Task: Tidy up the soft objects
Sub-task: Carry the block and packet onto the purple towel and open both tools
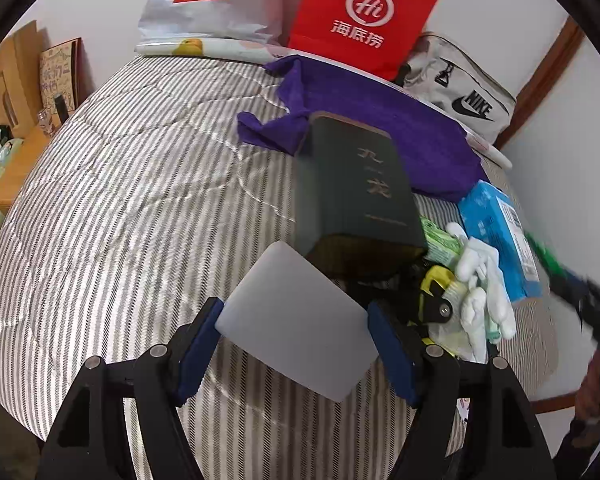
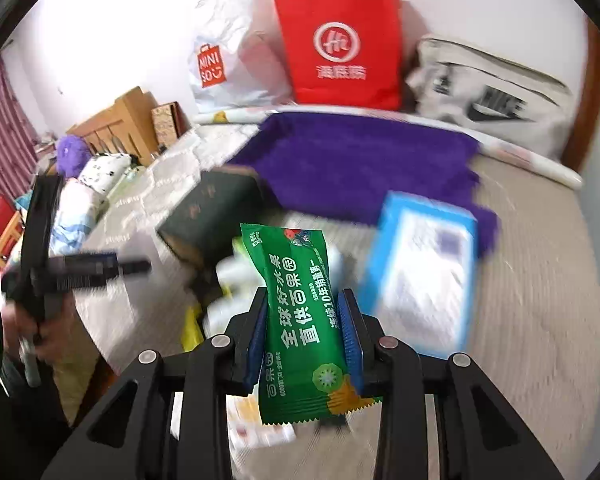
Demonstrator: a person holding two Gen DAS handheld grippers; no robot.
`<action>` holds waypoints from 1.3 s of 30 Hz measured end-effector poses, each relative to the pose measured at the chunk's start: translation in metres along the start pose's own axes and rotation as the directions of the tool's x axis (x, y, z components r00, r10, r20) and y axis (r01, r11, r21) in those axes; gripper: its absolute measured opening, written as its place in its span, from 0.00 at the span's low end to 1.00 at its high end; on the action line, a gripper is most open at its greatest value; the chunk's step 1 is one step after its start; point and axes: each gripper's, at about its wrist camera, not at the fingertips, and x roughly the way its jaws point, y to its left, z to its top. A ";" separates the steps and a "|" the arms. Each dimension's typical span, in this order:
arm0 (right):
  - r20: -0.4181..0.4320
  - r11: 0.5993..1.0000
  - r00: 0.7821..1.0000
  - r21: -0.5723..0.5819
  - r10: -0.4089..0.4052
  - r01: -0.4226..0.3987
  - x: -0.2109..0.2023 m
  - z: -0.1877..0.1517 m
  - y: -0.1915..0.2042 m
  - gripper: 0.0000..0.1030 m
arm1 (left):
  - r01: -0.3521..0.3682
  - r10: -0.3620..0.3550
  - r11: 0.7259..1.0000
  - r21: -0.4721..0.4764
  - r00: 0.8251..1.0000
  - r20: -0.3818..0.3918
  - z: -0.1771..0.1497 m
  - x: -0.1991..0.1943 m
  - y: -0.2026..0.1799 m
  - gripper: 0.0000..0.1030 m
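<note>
- Left wrist view: the left gripper [image 1: 296, 344] is seen closed on a flat grey pad [image 1: 296, 320], its blue fingers [image 1: 198, 354] pressed against the pad's two edges, above a striped bed cover [image 1: 112, 200].
- Just beyond the pad a dark green book [image 1: 352, 184] is seen tilted, its near end over a heap of small things: a light green packet [image 1: 440, 240], a yellow and black tool [image 1: 434, 296] and white gloves [image 1: 482, 288].
- A blue box [image 1: 500, 236] is seen just right of the gloves, and a purple cloth [image 1: 380, 120] is spread behind the book.
- Along the wall a white shopping bag [image 1: 204, 0], a red paper bag [image 1: 360, 16] and a grey sports bag [image 1: 460, 88] are lined up.
- At the right edge the right gripper [image 1: 592, 300] is seen blurred, so its grip cannot be told here.
- Right wrist view: the right gripper [image 2: 304, 332] is clamped on a green wipes packet [image 2: 304, 320], which is held upright between the blue pads, clear of the bed; the jaws are set narrow.
- The blue box [image 2: 420, 272] is seen blurred just right of the packet, the book [image 2: 212, 208] to the left, and the purple cloth [image 2: 360, 160] behind.
- The white gloves [image 2: 236, 276] are partly hidden behind the packet.
- At the left, the left gripper [image 2: 100, 268] and the hand [image 2: 40, 328] holding it are seen; the pad is not made out there.
</note>
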 end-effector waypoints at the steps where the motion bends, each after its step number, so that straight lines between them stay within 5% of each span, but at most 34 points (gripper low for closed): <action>1: -0.002 1.000 1.000 0.005 -0.008 0.008 -0.005 -0.011 -0.004 0.33 | -0.004 0.004 1.000 0.006 1.000 -0.001 -0.002 0.000 -0.002 0.70; 7: -0.006 0.997 1.000 0.074 -0.031 0.031 -0.023 -0.080 -0.028 0.33 | 0.019 -0.019 1.000 0.019 0.999 -0.026 -0.014 0.003 -0.018 0.70; 15: -0.035 0.990 0.998 0.127 -0.059 0.063 -0.008 -0.112 -0.050 0.33 | -0.004 0.006 0.999 0.048 0.999 -0.042 -0.024 0.002 -0.032 0.70; 29: 0.079 0.995 0.996 0.088 0.045 -0.052 -0.053 -0.088 -0.043 0.33 | 0.004 -0.005 0.999 0.049 1.000 0.018 0.000 -0.038 -0.041 0.70; 39: 0.188 0.997 0.982 0.069 0.016 -0.030 -0.071 -0.029 -0.034 0.33 | 0.012 -0.017 0.997 0.080 0.998 0.058 0.049 -0.051 -0.054 0.70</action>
